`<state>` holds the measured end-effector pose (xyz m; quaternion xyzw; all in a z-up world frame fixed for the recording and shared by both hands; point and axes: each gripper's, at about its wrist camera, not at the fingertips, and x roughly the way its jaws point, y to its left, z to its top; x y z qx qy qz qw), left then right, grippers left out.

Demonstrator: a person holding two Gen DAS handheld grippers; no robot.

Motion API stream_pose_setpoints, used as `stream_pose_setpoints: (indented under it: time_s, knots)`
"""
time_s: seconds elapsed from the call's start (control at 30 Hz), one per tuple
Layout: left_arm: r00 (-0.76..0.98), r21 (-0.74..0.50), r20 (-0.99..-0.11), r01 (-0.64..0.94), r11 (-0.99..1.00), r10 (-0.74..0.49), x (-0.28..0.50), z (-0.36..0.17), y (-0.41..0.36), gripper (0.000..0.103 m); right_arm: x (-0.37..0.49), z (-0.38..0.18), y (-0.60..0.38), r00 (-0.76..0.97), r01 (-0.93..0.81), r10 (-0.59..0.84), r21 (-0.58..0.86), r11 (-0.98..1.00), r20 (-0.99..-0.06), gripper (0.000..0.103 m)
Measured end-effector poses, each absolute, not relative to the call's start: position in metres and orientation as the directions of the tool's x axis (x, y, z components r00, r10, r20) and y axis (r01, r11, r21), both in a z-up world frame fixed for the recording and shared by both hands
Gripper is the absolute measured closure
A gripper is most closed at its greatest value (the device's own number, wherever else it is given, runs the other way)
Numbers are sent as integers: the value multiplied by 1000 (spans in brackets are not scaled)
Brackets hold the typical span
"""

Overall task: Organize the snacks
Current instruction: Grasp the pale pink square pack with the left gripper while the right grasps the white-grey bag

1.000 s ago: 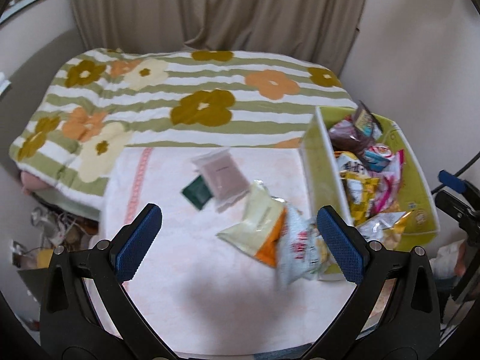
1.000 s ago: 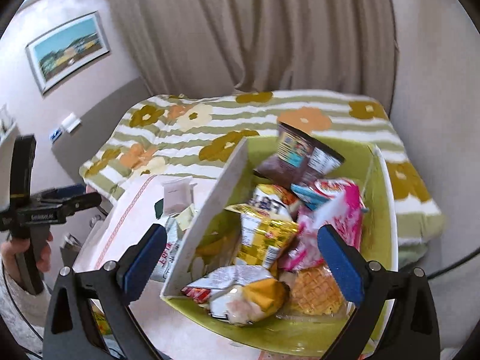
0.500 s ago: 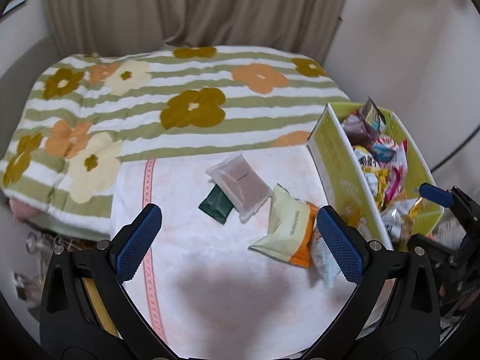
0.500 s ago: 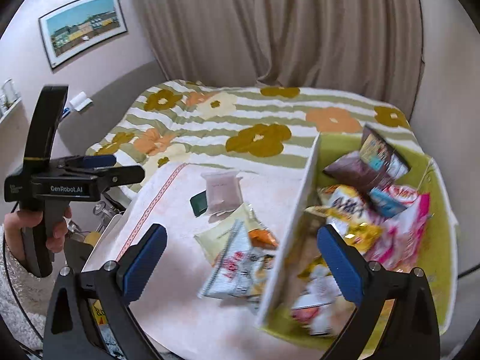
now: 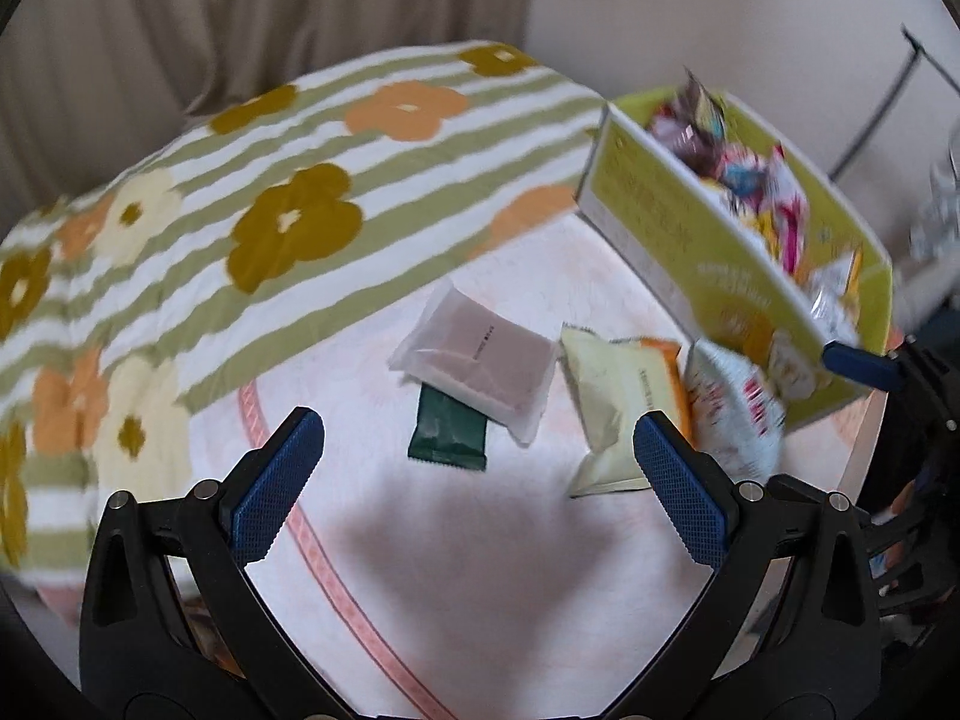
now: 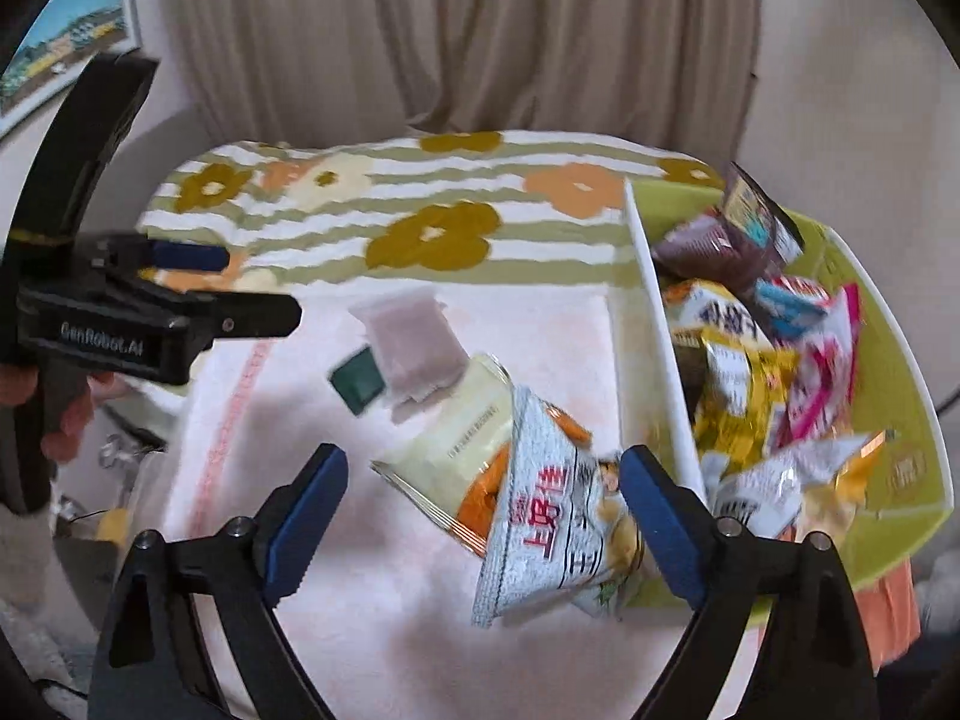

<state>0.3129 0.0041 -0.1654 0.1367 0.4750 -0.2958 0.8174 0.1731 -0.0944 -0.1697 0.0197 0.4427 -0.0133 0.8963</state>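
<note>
My right gripper (image 6: pixel 483 516) is closing, nothing pinched yet, around the white chip bag (image 6: pixel 558 522) at lower centre. My left gripper (image 5: pixel 480 480) gapes empty. Four packets lie loose (mostly unsorted); the green box (image 6: pixel 900 468) at right is heaped.

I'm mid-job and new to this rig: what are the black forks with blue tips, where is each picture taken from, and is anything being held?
They are hand-held tongs, one in each of a person's hands; no robot arm. Each picture comes from a camera on one tool, looking along its fingers.

The left view shows the left tongs open, empty, above a pale cloth. On it lie a dark green packet, a frosted pouch, a cream-and-orange bag and a white bag with red print.

The right view shows the right tongs closing with that white bag between them, not yet gripped. Beside it stands a green box full of snacks.
</note>
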Motion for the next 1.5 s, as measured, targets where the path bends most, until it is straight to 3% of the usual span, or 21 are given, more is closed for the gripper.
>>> stream_pose_setpoints:
  time_s: [0.37, 0.93, 1.0, 1.17, 1.23, 1.3, 1.5]
  knots:
    - [303, 84, -920, 771, 632, -247, 351, -246, -55, 1, 172, -216, -83, 538, 121, -177, -133, 984, -824, 19]
    - [295, 165, -943, 815, 556, -152, 375, -292, -93, 1, 180, -244, -77, 510, 149, -319, -284, 947, -799, 20]
    - [299, 164, -940, 816, 554, -163, 375, -290, -92, 4, 182, -245, -76, 505, 147, -337, -305, 941, -795, 20]
    - [303, 148, -930, 826, 544, -207, 375, -283, -90, 26, 184, -252, -71, 494, 136, -364, -343, 929, -790, 20]
    - [296, 134, -931, 822, 553, -215, 376, -281, -88, 27, 186, -254, -70, 489, 135, -370, -351, 927, -790, 20]
    - [289, 122, -932, 820, 559, -220, 376, -279, -86, 28, 189, -257, -71, 480, 133, -385, -369, 920, -788, 28]
    - [305, 126, -927, 800, 587, -217, 371, -273, -72, 29, 192, -260, -69, 463, 119, -417, -412, 903, -782, 30]
